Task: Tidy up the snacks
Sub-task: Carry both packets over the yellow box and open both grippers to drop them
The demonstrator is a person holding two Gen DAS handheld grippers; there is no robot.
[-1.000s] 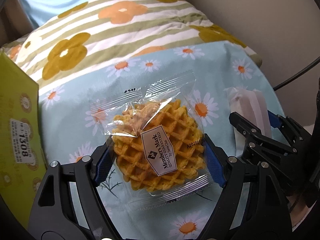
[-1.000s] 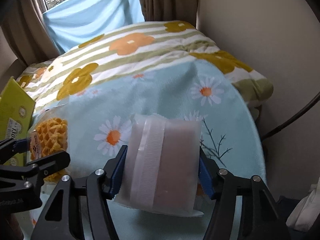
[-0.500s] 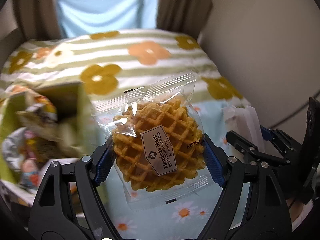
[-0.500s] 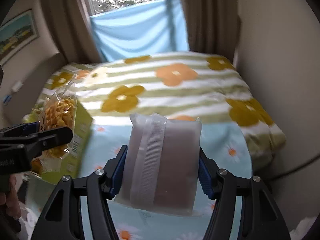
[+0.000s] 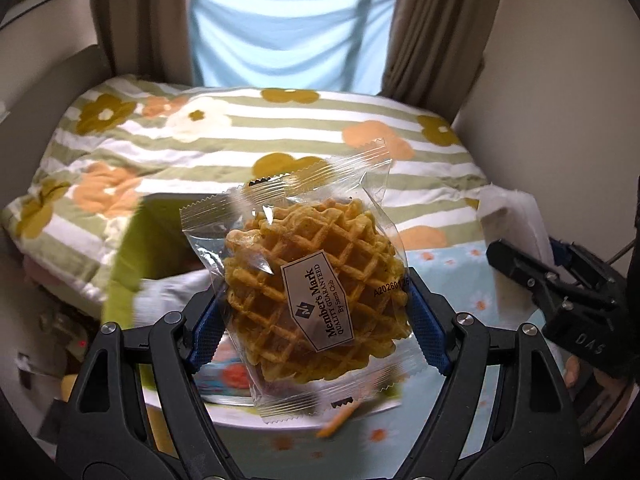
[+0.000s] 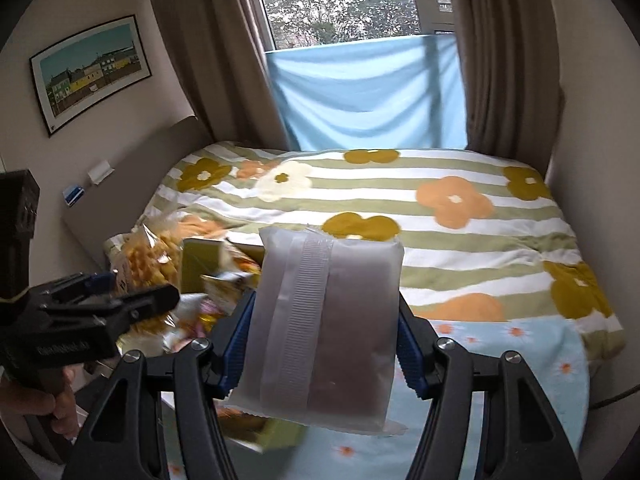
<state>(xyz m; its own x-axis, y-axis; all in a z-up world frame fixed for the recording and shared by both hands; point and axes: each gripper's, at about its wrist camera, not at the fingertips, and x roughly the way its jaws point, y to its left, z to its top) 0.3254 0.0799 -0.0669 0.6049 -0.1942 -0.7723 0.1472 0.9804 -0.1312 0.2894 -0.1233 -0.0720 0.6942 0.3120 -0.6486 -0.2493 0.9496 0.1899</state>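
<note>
**Both snacks lifted, box below**

The left gripper [image 5: 316,312] has its fingers clamped on a wrapped Member's Mark waffle [image 5: 314,292], held in the air above the bed. The right gripper [image 6: 322,344] grips a frosted snack packet [image 6: 324,328] the same way. This looks like the carrying step. Next, each should be lowered into the green snack box [image 6: 200,258], blurred here, and released.
</note>
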